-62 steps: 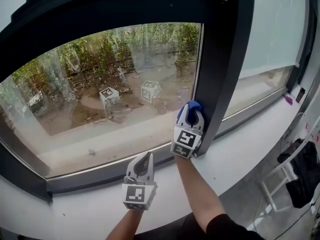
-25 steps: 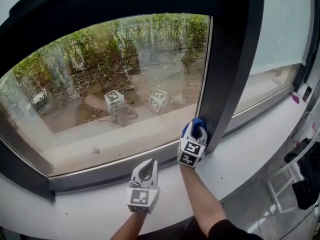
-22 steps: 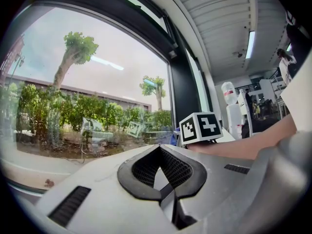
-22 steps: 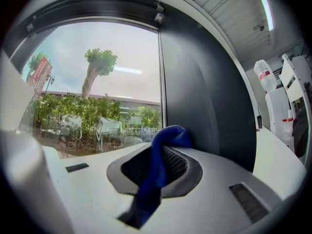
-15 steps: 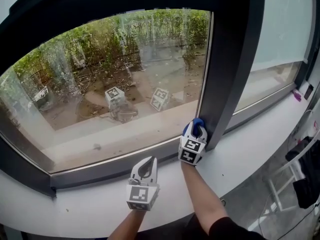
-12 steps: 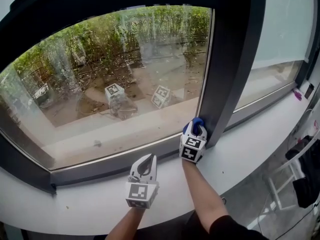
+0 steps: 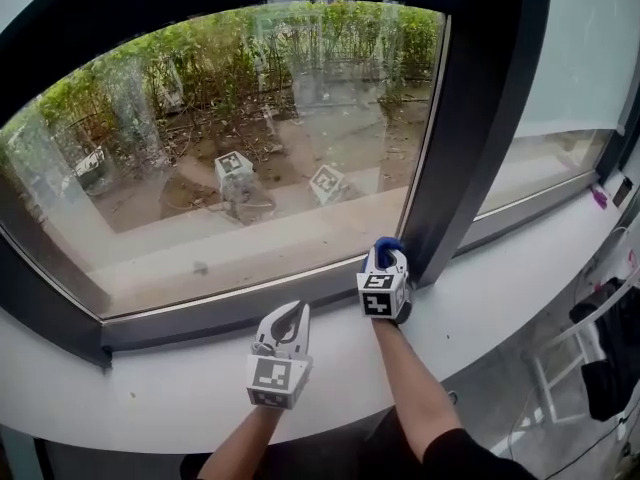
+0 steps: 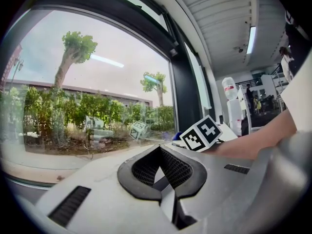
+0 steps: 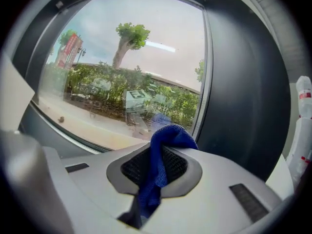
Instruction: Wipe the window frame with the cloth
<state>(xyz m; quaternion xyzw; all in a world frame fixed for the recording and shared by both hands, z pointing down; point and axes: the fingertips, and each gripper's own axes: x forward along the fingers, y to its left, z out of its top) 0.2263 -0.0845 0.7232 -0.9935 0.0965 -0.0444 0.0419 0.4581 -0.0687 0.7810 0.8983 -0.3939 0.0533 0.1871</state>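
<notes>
In the head view, your right gripper (image 7: 387, 251) sits at the inner corner of the window frame (image 7: 470, 148), where the dark upright post meets the bottom rail, and the blue cloth (image 7: 387, 243) pokes out of its tip against the foot of that post. Your left gripper (image 7: 291, 314) lies toward 7 o'clock of it on the white sill (image 7: 490, 293), just short of the rail and touching neither rail nor cloth. Judging from this, the wipe is at the lower corner. No view shows which stretches are already clean, and the long bottom rail running off toward 9 o'clock and the top and far side of the frame look like what is left. Nothing lies on the sill in the cloth's path along the rail. A small pink item (image 7: 598, 196) lies well off at 2 o'clock, and a white chair (image 7: 560, 363) with dark fabric over it stands below the sill at 4 o'clock. In the left gripper view, the left gripper (image 8: 158, 149) has its jaws together with nothing between them. The marker cube (image 8: 202, 132) of the other gripper shows at 1 o'clock. In the right gripper view, the right gripper (image 9: 161, 150) is clamped on the cloth (image 9: 168, 134), which bunches above the jaws and trails down through them. The glass pane (image 9: 122, 67) lies ahead and the dark post (image 9: 243, 82) rises at 3 o'clock.
</notes>
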